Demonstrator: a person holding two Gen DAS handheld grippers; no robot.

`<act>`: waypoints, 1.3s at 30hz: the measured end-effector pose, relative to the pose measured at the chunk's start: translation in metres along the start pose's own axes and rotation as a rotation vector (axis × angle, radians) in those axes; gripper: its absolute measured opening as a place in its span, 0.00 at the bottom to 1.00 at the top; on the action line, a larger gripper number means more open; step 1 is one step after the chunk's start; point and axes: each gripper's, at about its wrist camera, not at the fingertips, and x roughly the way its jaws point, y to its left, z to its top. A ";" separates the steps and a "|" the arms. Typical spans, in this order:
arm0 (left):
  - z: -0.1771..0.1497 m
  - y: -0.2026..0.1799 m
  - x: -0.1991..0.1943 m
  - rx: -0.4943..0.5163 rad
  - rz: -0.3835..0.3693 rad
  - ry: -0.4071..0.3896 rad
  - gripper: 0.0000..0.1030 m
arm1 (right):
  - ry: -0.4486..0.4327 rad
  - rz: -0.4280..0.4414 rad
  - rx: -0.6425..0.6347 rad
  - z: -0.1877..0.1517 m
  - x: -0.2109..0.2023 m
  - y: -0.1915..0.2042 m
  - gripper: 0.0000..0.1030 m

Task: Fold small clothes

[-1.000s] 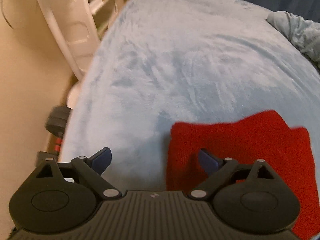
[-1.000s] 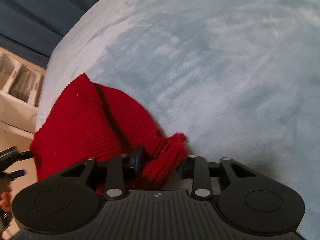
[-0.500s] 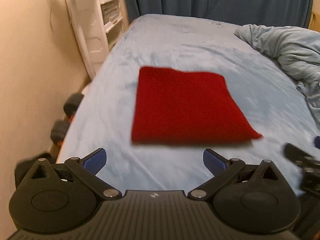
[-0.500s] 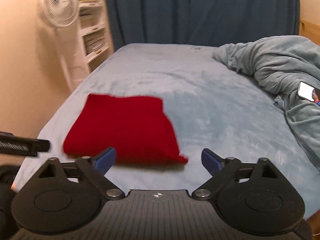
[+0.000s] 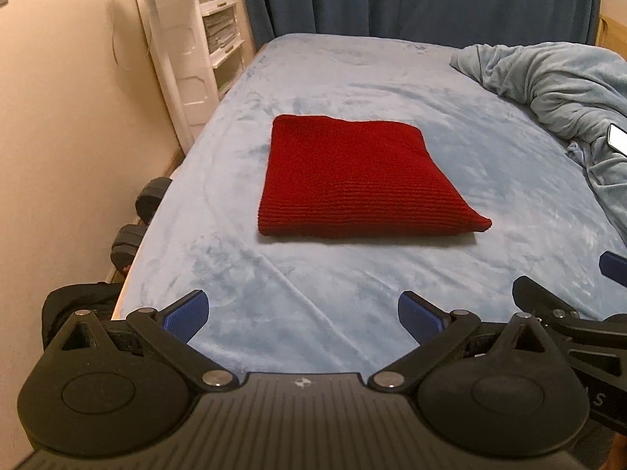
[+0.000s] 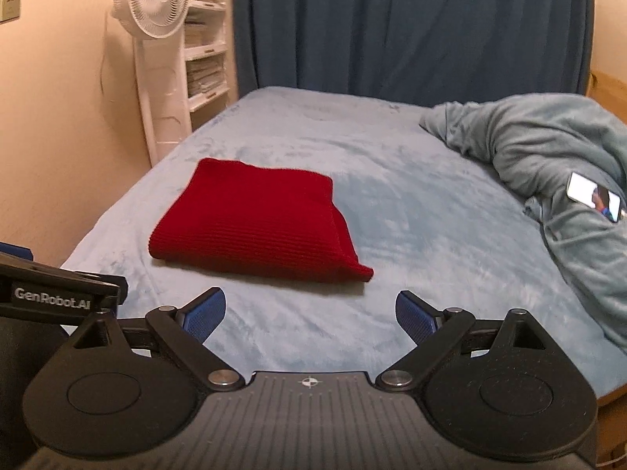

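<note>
Red knit [image 5: 360,180] folded flat, both claws wide, empty.

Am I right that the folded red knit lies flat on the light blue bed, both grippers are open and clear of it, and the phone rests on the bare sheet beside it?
Not quite: the phone rests on the rumpled blanket at the right, as the right wrist view shows. The red knit, the bed and the open left gripper and right gripper are as you say.
</note>
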 end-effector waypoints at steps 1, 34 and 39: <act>0.000 0.001 -0.001 -0.004 0.001 -0.002 1.00 | -0.007 -0.001 -0.009 0.000 -0.002 0.002 0.91; 0.001 0.002 0.002 -0.001 0.019 0.010 1.00 | 0.009 -0.005 -0.007 0.000 0.000 0.006 0.91; 0.000 0.003 0.002 -0.002 0.025 0.011 1.00 | 0.014 -0.004 -0.011 0.000 0.001 0.007 0.91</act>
